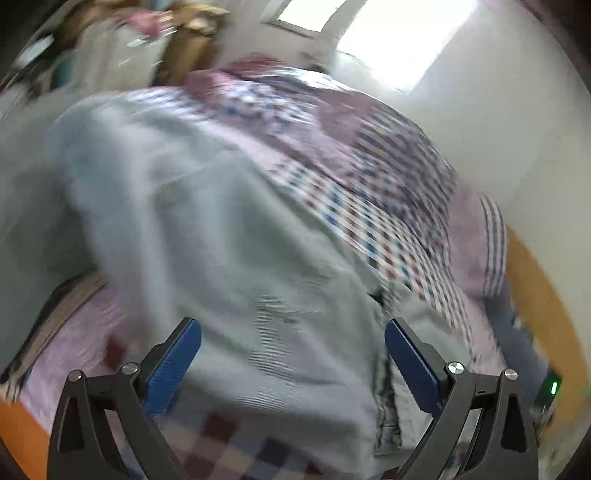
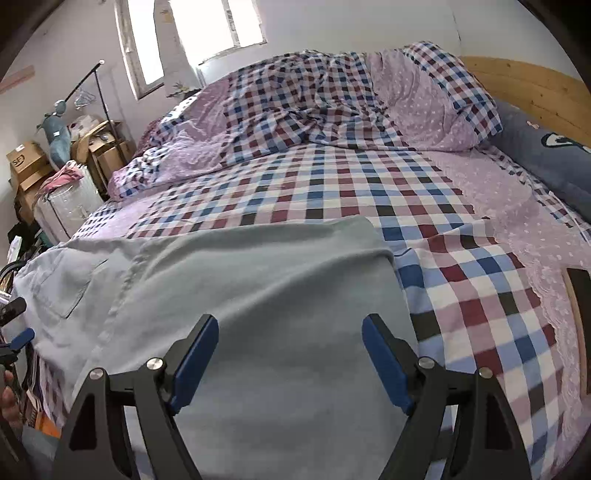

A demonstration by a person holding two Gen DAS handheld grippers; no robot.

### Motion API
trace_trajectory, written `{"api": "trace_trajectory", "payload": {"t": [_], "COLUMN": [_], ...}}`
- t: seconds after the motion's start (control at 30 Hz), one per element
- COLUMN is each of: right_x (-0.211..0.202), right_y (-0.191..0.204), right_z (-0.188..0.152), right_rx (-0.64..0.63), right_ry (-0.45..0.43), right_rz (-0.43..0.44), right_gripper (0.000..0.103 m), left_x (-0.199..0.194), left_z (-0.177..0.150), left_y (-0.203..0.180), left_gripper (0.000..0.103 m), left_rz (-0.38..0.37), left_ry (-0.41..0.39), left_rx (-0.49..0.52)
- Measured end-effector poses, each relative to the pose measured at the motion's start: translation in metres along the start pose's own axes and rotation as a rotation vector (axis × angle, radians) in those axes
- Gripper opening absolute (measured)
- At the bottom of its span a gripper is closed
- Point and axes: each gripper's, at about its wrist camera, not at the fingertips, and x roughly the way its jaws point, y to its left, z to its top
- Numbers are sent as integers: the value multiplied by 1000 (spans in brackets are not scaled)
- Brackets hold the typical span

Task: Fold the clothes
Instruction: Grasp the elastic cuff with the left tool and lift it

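Lying flat across the near part of the bed: a pale blue-grey cotton garment (image 2: 236,280), directly under and ahead of both tongs. Right wrist view shows a patch pocket (image 2: 68,286) on its left portion and a long stitched seam running diagonally just left of the right tongs' left finger. Its far edge is a smooth fold line ahead of the fingertips; its right edge ends just beyond the right finger.

Right tongs (image 2: 290,360): black frame, blue ribbed pads (image 2: 195,360), spread wide, nothing between them, hovering over the garment. Contact with the cloth can't be confirmed.

Left tongs (image 1: 293,363): same build, jaws also wide apart and empty. That view is heavily motion-blurred. The same garment (image 1: 229,229) fills the space between and ahead of the fingers, with a darker seam or placket edge just inside the right finger.

Under the garment: a red, blue and white checked bedsheet (image 2: 369,192) with lilac dotted panels, extending ahead and to the right of the right tongs. Far ahead sit a rumpled checked duvet (image 2: 295,107) and a matching pillow (image 2: 436,96). A pine wooden headboard (image 2: 532,88) is at far right, with a blue-grey cushion (image 2: 546,155) against it.

Far left of the right tongs: cardboard boxes (image 2: 27,166), a clear plastic bin (image 2: 68,210), a black clothes rack (image 2: 99,96). A window (image 2: 207,26) sits ahead, upper left.
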Motion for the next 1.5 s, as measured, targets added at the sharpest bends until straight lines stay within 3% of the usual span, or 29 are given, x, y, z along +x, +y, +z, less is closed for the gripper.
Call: {"api": "trace_trajectory", "payload": {"t": [0.2,0.43,0.57,0.83,1.03,1.5], "right_x": [-15,-21,-18,-13,-12,-1], "right_y": [37,79,100,128,134,138], "right_z": [-18,-39,-51,-66,-70,-72], "right_rx": [-102,-226,-292,-375,-389,-387], "right_ry": [-16,-34,-45,-65,-80,-69], "right_rz": [38,63,64,64,60,62], "right_gripper": [84,84,84,84,84,84], "left_x": [0,-5,-17,-43,-24,33], "left_z": [-14,-17,-10,21,53,104], "left_y": [22,43,66,118,143,159], "left_gripper": [101,101,101,101,101,101], "left_rz": [75,77,49,-55,-138,-45], "left_ry": [51,54,7,-172,-193,-119], "left_rx": [19,-23,-109,-255,-330,-341]}}
